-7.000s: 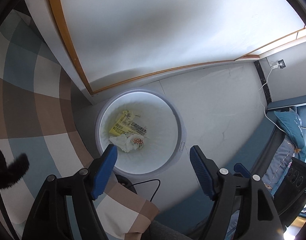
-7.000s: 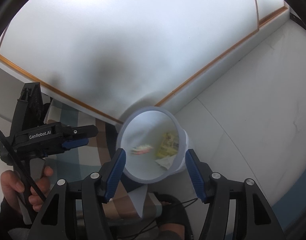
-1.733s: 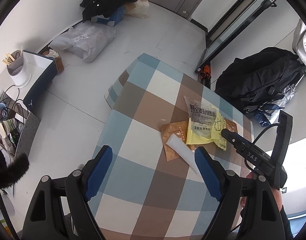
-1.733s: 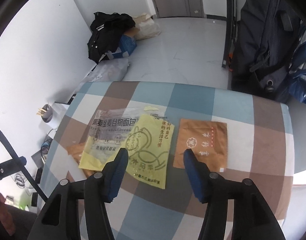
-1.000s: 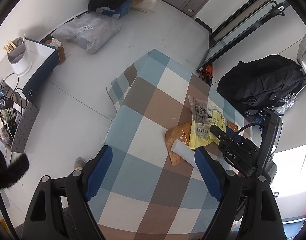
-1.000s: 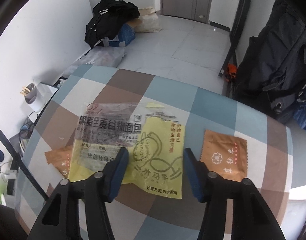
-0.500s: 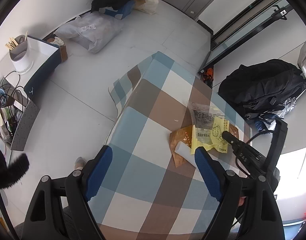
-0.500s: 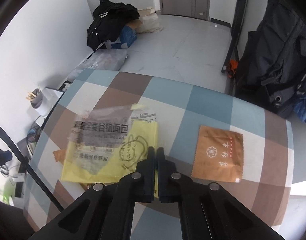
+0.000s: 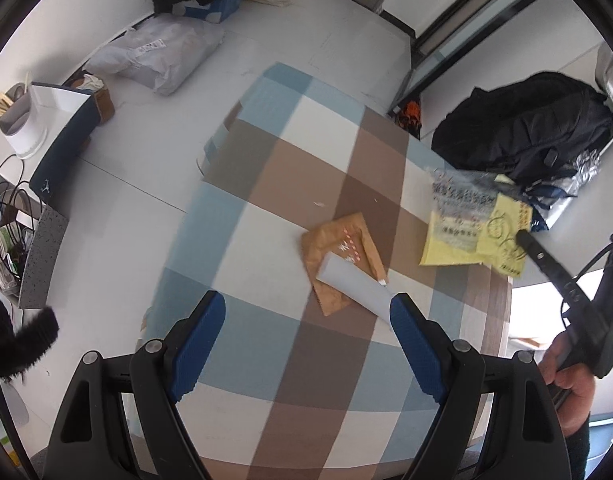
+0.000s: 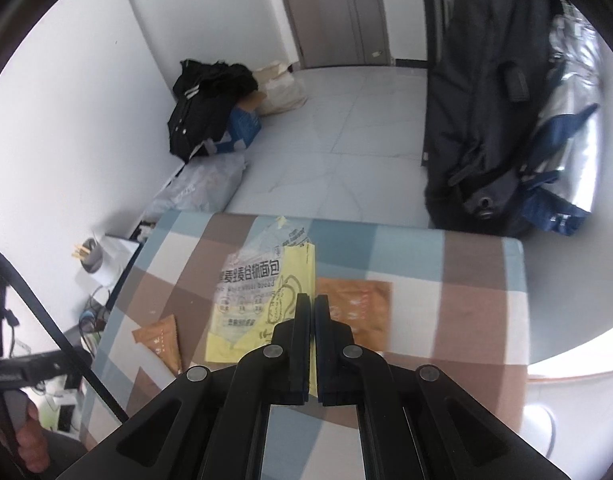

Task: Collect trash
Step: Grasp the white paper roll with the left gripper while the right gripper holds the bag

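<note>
Checked tablecloth: right gripper clamps yellow wrapper off it.

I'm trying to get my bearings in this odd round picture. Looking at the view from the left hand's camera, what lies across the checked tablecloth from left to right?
Bare checked tablecloth → brown packet with a white paper strip on it → yellow wrapper, pinched and lifted at the table's right edge by the fingers of the right gripper.

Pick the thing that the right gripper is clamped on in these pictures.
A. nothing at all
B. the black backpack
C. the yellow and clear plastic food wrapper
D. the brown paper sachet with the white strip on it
C: the right gripper has its jaws shut on the edge of the yellow and clear plastic food wrapper, which hangs lifted above the checked tablecloth in the left wrist view.
</note>
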{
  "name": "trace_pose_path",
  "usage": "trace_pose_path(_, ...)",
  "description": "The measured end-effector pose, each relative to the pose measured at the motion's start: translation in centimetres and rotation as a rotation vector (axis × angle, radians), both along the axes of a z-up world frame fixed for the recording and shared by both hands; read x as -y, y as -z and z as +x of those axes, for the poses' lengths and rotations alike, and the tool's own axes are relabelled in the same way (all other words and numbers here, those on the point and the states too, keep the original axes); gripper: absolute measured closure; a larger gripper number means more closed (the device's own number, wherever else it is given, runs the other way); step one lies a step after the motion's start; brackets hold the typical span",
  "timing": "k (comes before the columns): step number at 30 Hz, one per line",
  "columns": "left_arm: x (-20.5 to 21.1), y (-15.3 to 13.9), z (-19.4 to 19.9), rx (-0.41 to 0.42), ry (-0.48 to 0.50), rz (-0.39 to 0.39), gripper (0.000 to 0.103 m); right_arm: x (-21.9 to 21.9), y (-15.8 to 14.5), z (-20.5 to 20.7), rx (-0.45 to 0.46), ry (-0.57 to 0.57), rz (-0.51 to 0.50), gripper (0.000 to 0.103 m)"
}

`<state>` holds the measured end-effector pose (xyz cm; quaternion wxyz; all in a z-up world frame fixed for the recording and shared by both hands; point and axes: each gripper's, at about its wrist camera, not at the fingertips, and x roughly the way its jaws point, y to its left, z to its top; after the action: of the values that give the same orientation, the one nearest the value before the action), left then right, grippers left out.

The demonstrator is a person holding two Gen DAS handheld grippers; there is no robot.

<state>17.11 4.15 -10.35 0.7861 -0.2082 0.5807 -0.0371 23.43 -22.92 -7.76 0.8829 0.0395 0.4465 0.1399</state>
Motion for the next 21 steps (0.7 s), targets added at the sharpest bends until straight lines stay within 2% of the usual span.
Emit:
trace_pose_path(7, 3.5, 0.7, 0.4, -0.014, 0.077, 0.003, 0.021, 3.3, -1.8, -1.1, 0.046, 0.027, 0.053, 0.102)
trace_pose_path(11, 4.2, 1.5, 0.9, -0.037, 0.064, 0.024, 0.021, 4.9, -2.0, -1.5, 0.051, 0.031, 0.066, 0.102)
trace_pose_path(13, 4.5, 1.7, 1.2, -0.038, 0.046, 0.081, 0.021, 5.7, -2.0, -1.7, 0.052, 0.034, 0.072, 0.102)
trace_pose_path(15, 4.9, 1.9, 1.4, -0.039, 0.044, 0.102, 0.021, 6.4, -2.0, -1.8, 0.053, 0.039, 0.078, 0.102)
trace_pose_path(18, 5.3, 2.5, 1.7, -0.055, 0.039, 0.115, 0.029, 7.6, -2.1, -2.1, 0.056, 0.048, 0.084, 0.102)
trace_pose_path(21, 6.2, 2.3, 2.0, -0.043, 0.052, 0.197, 0.038, 8.6, -2.2, -2.5, 0.059, 0.054, 0.089, 0.102)
